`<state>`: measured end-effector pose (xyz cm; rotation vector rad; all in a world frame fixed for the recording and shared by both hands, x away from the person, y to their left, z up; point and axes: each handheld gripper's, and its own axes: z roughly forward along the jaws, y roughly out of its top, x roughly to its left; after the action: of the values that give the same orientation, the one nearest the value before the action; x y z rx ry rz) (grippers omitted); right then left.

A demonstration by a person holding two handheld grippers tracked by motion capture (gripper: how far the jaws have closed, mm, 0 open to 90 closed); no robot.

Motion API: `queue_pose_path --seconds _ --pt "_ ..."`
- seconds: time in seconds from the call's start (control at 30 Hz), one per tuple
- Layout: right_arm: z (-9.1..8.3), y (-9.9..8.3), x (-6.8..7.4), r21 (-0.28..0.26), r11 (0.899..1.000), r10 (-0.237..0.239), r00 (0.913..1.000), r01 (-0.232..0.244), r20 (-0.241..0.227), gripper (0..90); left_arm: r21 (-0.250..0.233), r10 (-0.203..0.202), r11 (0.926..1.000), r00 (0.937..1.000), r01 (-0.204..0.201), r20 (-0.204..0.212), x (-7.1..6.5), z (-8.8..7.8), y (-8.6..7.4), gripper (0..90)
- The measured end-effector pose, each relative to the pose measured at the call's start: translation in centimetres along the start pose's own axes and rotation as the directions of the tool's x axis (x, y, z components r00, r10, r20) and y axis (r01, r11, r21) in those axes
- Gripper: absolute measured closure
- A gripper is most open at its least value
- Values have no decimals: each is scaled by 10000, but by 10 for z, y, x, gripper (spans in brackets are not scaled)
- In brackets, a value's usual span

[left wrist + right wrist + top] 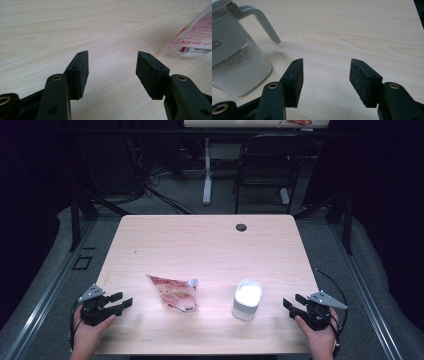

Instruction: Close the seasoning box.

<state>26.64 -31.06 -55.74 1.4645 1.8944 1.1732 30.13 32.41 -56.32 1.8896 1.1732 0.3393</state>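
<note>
A clear plastic pouch (175,292) with red and white print lies on the wooden table (200,245), left of centre; its corner with printed label (195,37) shows at the right of the left gripper view. A white-lidded container (246,299) with a handle and whitish contents (234,65) stands right of centre. My left gripper (122,301) rests at the table's left front edge, open and empty, to the left of the pouch. My right gripper (292,304) sits at the right front edge, open and empty, to the right of the container.
A round cable hole (241,227) is at the table's far edge. Beyond the table stand a dark chair (265,165) and a desk leg (207,170), with cables on the floor. Metal rails run along both sides of the table.
</note>
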Motion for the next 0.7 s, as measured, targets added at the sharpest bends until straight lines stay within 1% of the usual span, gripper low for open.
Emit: queue_pose_path --seconds 0.07,0.2,0.3,0.33,0.37,0.43,0.53,0.57,0.7 --pt "1 0 1 98 9999 -67 10000 67 -3 446 75 108 9999 9999 -108 38 -1 1 1 441" --pt "3 -1 2 280 9994 -193 9996 198 -182 445 168 207 9996 9998 -208 47 -4 3 1 441" --pt "4 0 3 318 9991 -277 9993 286 -268 444 222 254 9994 9997 -255 34 -5 5 1 439" --pt "5 -1 4 309 9991 -281 9991 291 -323 444 356 285 9989 9996 -288 86 -5 5 1 439" --pt "5 -1 4 309 9989 -336 9987 348 -395 444 392 308 9987 9995 -311 100 -5 6 1 439" --pt "5 -1 4 331 9988 -332 9984 348 -460 448 371 357 9987 9994 -359 42 -6 8 1 440" --pt "4 -1 5 445 9981 -392 9979 415 -514 451 484 487 9976 9987 -493 147 -7 7 2 441" --pt "4 -1 5 472 9978 -445 9977 469 -508 452 415 497 9979 9987 -502 120 -8 8 1 442" --pt "4 -1 6 338 9982 -471 9976 488 -517 451 526 609 9967 9981 -611 49 -8 8 3 453"
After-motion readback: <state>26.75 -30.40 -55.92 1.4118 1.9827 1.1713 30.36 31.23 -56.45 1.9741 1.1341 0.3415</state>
